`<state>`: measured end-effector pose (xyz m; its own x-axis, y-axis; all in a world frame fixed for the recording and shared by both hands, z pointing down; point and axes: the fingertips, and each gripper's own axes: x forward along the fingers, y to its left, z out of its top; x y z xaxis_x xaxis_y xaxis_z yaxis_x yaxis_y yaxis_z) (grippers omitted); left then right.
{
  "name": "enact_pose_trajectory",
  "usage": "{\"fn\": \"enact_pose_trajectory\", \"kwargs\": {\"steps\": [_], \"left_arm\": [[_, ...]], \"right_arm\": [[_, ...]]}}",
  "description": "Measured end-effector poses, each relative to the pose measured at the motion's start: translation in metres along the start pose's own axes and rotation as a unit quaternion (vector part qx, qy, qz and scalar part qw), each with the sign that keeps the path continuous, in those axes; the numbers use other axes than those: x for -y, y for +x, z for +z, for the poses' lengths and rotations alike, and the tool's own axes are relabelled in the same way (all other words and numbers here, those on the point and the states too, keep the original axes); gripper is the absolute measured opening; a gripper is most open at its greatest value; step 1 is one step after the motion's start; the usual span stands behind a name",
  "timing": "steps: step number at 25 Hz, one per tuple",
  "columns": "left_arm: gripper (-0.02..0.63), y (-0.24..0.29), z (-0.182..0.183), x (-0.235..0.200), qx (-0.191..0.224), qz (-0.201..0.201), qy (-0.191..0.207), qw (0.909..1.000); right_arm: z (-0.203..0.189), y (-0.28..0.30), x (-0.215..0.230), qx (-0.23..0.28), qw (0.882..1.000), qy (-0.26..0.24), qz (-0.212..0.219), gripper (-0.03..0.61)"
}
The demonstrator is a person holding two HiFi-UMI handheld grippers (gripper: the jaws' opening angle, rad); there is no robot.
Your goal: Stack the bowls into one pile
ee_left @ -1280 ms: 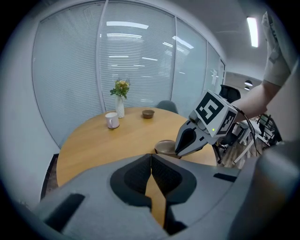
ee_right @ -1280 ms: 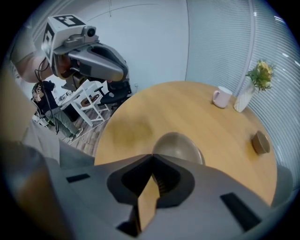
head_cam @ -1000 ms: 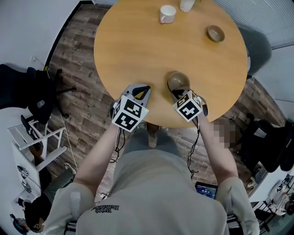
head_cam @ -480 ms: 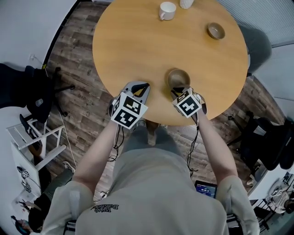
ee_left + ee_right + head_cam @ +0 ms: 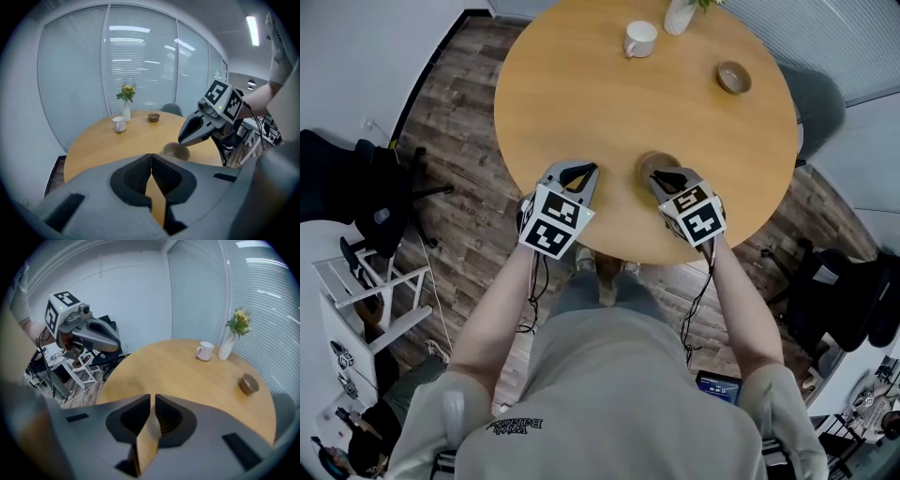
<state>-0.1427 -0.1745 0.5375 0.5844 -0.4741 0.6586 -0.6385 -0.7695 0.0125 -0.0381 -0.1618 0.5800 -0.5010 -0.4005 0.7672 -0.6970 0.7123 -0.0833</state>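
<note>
A beige bowl (image 5: 654,165) hangs at the near side of the round wooden table (image 5: 581,94). My right gripper (image 5: 662,177) is shut on its near rim; a pale sliver of the rim shows between the jaws (image 5: 151,417). In the left gripper view this bowl (image 5: 175,151) sits right under the right gripper's tips (image 5: 180,140). A second, smaller brown bowl (image 5: 733,76) rests at the far right of the table (image 5: 249,383). My left gripper (image 5: 584,170) hovers over the table's near edge, shut and empty (image 5: 151,158).
A white mug (image 5: 639,38) and a white vase with flowers (image 5: 680,13) stand at the table's far edge. Office chairs (image 5: 366,192) and a white rack (image 5: 370,291) stand on the wood floor at the left. Another chair (image 5: 853,300) is at the right.
My right gripper has risen, with the near bowl still at its tips. The left gripper has lifted slightly as well.
</note>
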Motion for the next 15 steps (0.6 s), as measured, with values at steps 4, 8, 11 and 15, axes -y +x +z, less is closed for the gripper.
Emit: {"fn": "enact_pose_trajectory", "kwargs": {"steps": [4, 8, 11, 15], "left_arm": [[0.018, -0.015, 0.024, -0.015, 0.022, 0.021, 0.011, 0.9995], [0.019, -0.030, 0.050, -0.024, 0.057, 0.043, 0.016, 0.9973], [0.018, -0.044, 0.070, -0.026, 0.086, 0.054, 0.016, 0.9947], [0.018, -0.066, 0.101, -0.023, 0.122, 0.060, 0.023, 0.9904]], "right_arm": [[0.036, -0.027, 0.011, 0.053, 0.998, 0.010, -0.026, 0.034], [0.064, -0.054, 0.019, 0.096, 0.994, 0.010, -0.048, 0.034], [0.086, -0.076, 0.018, 0.128, 0.990, 0.010, -0.059, 0.034], [0.109, -0.111, 0.018, 0.169, 0.982, 0.009, -0.078, 0.034]]}}
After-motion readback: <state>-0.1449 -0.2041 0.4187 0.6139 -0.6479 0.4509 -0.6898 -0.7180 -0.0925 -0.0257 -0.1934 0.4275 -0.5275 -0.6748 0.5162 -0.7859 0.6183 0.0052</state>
